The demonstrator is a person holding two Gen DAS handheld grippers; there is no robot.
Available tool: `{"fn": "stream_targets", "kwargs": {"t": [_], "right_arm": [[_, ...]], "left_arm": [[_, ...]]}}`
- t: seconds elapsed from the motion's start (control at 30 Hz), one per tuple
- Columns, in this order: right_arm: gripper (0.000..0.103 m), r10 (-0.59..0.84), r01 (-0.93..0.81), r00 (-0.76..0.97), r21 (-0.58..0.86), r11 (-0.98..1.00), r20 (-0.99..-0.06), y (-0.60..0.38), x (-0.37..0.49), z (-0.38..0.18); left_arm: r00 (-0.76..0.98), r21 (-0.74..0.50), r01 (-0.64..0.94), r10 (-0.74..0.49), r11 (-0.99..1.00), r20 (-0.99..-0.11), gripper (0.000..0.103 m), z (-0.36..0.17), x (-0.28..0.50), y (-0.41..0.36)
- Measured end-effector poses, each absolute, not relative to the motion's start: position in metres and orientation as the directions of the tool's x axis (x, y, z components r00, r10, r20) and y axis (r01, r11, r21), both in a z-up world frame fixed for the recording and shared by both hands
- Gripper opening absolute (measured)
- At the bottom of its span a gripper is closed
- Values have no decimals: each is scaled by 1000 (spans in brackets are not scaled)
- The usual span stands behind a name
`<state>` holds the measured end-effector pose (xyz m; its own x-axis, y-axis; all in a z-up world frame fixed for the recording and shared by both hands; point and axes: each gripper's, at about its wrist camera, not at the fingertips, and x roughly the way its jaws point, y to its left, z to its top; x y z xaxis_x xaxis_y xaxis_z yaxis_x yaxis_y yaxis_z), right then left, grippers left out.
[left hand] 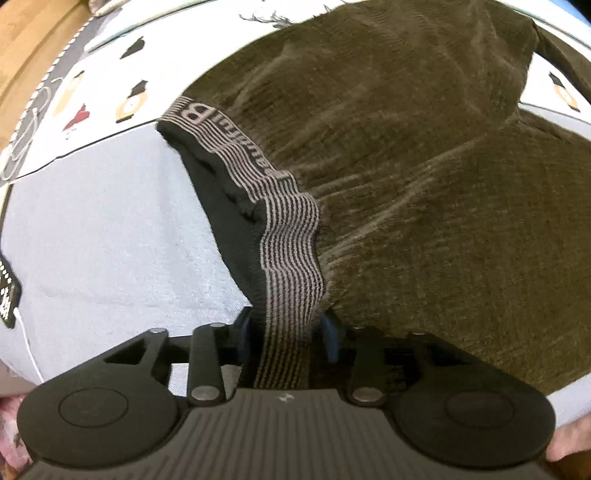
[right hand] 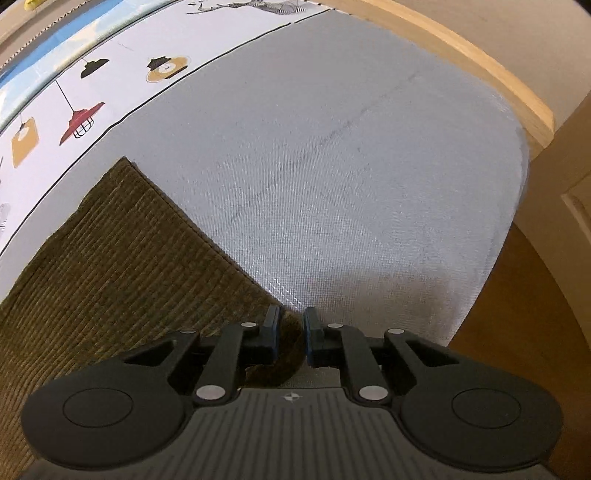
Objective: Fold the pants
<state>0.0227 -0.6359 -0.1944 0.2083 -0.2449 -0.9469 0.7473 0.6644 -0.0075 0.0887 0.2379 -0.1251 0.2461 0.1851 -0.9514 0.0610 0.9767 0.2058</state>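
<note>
Wooden floor (right hand: pixel 517 314); pale wall (right hand: pixel 480 33)

soft even light, fisheye-warped edges

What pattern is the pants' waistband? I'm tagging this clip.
The waistband has thin black and grey-beige stripes with lettering; the left wrist view shows it best.

A home, most likely a bedroom: a bed with a pale blue sheet (right hand: pixel 351 192) printed with lamps (right hand: pixel 79 123) and a deer, a light wooden bed frame (right hand: pixel 491 70) at its edge, a wood floor (right hand: pixel 535 302) beside it, and a white charging cable (left hand: pixel 27 347) lying on the sheet.
</note>
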Motion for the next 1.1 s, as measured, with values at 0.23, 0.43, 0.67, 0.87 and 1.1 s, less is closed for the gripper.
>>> {"fn": "stream_targets", "kwargs": {"t": [0.23, 0.43, 0.67, 0.87, 1.1], "right_arm": [[38, -413, 730, 366, -17, 683, -834, -624, 25, -153], [38, -432, 644, 524, 10, 765, -734, -594, 46, -127], [38, -396, 512, 658, -6, 859, -640, -544, 77, -106], [50, -300, 414, 752, 67, 908, -587, -490, 112, -88], [56, -145, 270, 785, 123, 955, -602, -415, 161, -84]], "left_arm": [[369, 255, -27, 247, 967, -896, 77, -84, 94, 219], [487, 223, -97, 242, 970, -839, 78, -54, 117, 185], [618, 36, -116, 101, 993, -779, 85, -29, 145, 131], [710, 22, -92, 81, 996, -699, 85, -22, 163, 73], [665, 9, -30, 27, 999, -746, 81, -36, 194, 28]]}}
